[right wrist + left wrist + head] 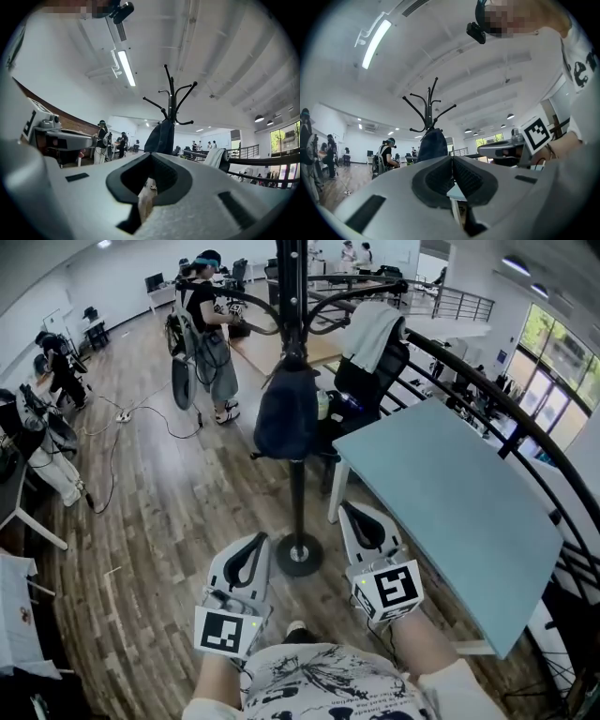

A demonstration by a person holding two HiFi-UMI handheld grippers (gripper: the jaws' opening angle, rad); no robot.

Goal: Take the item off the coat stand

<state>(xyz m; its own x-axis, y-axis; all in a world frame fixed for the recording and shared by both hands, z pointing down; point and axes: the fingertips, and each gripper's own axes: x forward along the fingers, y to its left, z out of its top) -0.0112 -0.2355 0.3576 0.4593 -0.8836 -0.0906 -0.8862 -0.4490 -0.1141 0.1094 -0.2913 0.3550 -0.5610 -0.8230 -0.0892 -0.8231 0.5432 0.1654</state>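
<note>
Nearest the head camera, a white shirt with black print is seen at the bottom edge, and just beyond it two grey grippers are held side by side above the wooden plank floor. The left tongs are closed, their dark ribbed pads pressed together along one line with nothing between them, as is shown in the left gripper view. The right tongs are likewise closed and empty. Both are pointed towards the black metal coat stand, whose round base is set on the floor just ahead of the tips, between the two grippers. The dark blue fabric item is hung from the upper part of the stand, draped against the pole below the curved hooks, well apart from both tongs. To the right of the stand a pale blue-grey surface is placed, its near corner close to the pole. Behind it a white cloth is draped over a black chair. Further back, a person in dark clothing is seen standing on the floor.
</note>
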